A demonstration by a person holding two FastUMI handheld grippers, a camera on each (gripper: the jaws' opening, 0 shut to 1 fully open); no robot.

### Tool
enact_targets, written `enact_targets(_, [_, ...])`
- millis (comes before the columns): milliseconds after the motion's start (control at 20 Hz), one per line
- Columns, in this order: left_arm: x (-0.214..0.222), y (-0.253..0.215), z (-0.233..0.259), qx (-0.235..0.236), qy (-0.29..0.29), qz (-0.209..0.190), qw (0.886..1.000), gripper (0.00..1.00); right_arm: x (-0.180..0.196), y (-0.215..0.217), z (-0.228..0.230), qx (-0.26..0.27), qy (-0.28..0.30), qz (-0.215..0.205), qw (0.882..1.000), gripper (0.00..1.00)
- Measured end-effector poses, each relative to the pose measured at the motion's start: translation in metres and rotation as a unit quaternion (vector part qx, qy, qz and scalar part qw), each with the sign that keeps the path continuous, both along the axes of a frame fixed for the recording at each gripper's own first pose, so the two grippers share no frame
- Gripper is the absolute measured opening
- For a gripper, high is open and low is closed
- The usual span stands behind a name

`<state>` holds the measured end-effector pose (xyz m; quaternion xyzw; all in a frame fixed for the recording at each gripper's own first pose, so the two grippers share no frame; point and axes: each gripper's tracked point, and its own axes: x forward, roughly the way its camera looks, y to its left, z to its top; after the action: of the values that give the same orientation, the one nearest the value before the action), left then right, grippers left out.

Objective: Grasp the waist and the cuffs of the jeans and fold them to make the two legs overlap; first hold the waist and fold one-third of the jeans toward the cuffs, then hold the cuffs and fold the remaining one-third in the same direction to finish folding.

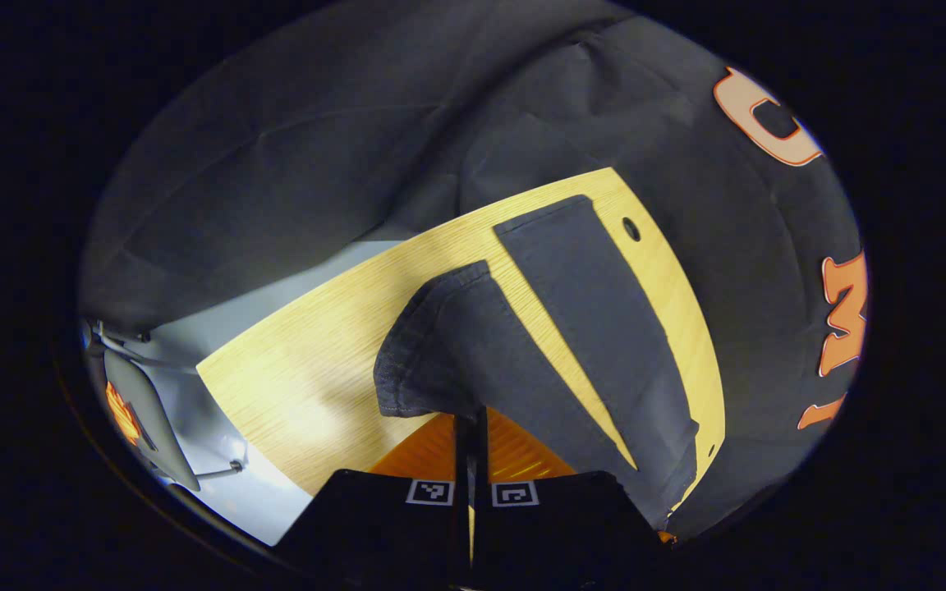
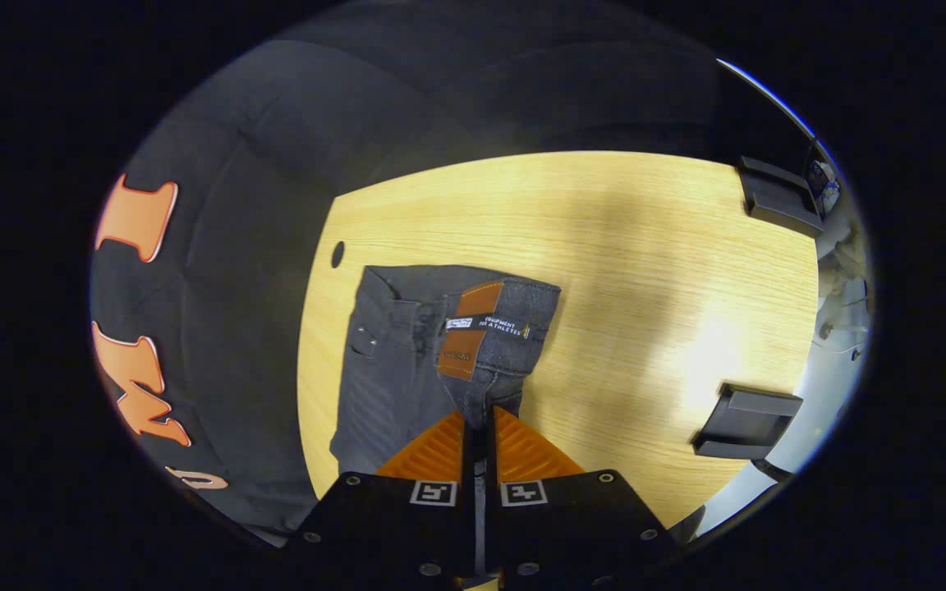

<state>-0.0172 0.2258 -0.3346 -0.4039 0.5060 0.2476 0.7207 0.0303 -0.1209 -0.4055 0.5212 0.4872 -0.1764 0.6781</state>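
Observation:
Dark grey jeans lie on a light wooden table (image 1: 317, 369). In the left gripper view, my left gripper (image 1: 470, 423) is shut on the near leg's cuff (image 1: 432, 361), which is lifted and curled over; the other leg (image 1: 588, 304) lies flat beyond it. In the right gripper view, my right gripper (image 2: 479, 419) is shut on the waist of the jeans (image 2: 440, 336), just below the brown patch (image 2: 469, 328) and the white label; the waistband hangs up off the table (image 2: 645, 271).
A round hole (image 1: 631, 229) marks the table near its far edge. Two black brackets (image 2: 748, 423) (image 2: 778, 197) are clamped on the table's right side in the right gripper view. Black cloth walls surround the table. A pale floor and a stand (image 1: 144, 410) lie to the left.

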Motion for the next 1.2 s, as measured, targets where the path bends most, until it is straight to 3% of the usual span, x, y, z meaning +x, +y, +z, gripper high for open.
enact_targets(200, [0.034,0.006,0.016,0.005,-0.031,-0.028,0.999,0.02,0.017,0.003,0.024,-0.01,-0.022,-0.007,1.0,0.05])
enact_targets(250, [0.043,0.006,0.018,0.008,-0.039,-0.036,0.999,0.02,0.033,0.003,0.036,-0.018,-0.046,-0.029,0.998,0.05])
enact_targets(300, [0.053,0.009,0.024,0.015,-0.05,-0.045,0.998,0.02,0.043,0.012,0.049,-0.01,-0.065,-0.018,0.998,0.06])
enact_targets(400, [0.079,0.012,0.03,0.018,-0.066,-0.057,0.996,0.02,0.052,0.024,0.052,-0.023,-0.054,-0.001,0.998,0.05])
enact_targets(750, [0.144,0.012,0.026,-0.002,-0.079,-0.095,0.992,0.02,0.082,0.039,0.058,-0.041,-0.046,-0.022,0.998,0.05])
enact_targets(1200, [0.207,0.04,0.008,0.04,-0.059,-0.061,0.996,0.02,0.137,0.05,0.048,-0.018,-0.047,-0.02,0.999,0.05])
